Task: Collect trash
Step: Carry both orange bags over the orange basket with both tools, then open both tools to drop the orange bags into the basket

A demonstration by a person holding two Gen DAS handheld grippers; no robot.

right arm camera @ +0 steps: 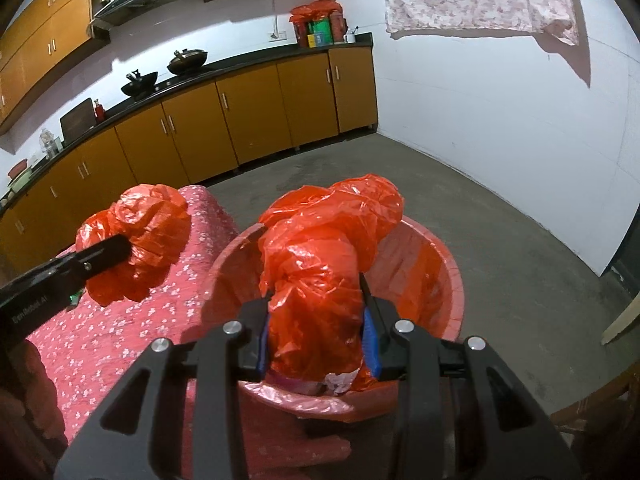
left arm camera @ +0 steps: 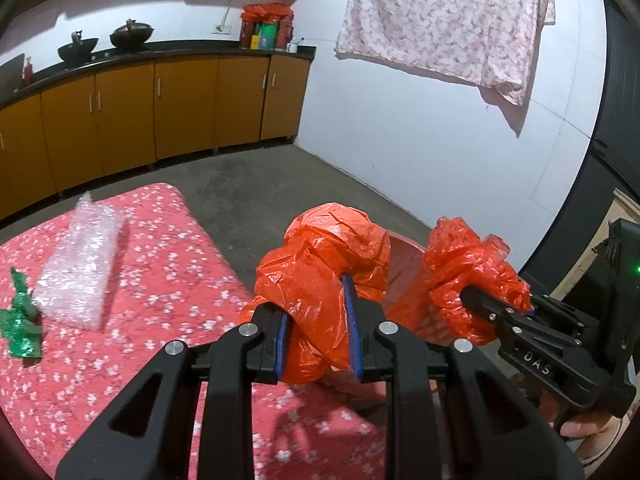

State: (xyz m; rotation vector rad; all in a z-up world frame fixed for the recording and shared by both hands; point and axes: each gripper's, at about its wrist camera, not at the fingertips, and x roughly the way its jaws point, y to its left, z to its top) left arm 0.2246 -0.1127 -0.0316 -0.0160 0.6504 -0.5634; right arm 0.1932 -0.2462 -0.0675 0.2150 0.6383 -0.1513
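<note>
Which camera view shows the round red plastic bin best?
The right wrist view: the round red plastic bin shows its wide rim and inner wall there. The left wrist view shows only a small part of it, between the bunches of orange plastic bag.

Bubble wrap (left arm camera: 76,268) lies on table (left arm camera: 168,320), bin (right arm camera: 440,280) beside.

Open floor (right arm camera: 500,216) far and right, but red bin (right arm camera: 450,264) near, bubble wrap (left arm camera: 76,268) and green wrapper (left arm camera: 20,320) blocking the left.
</note>
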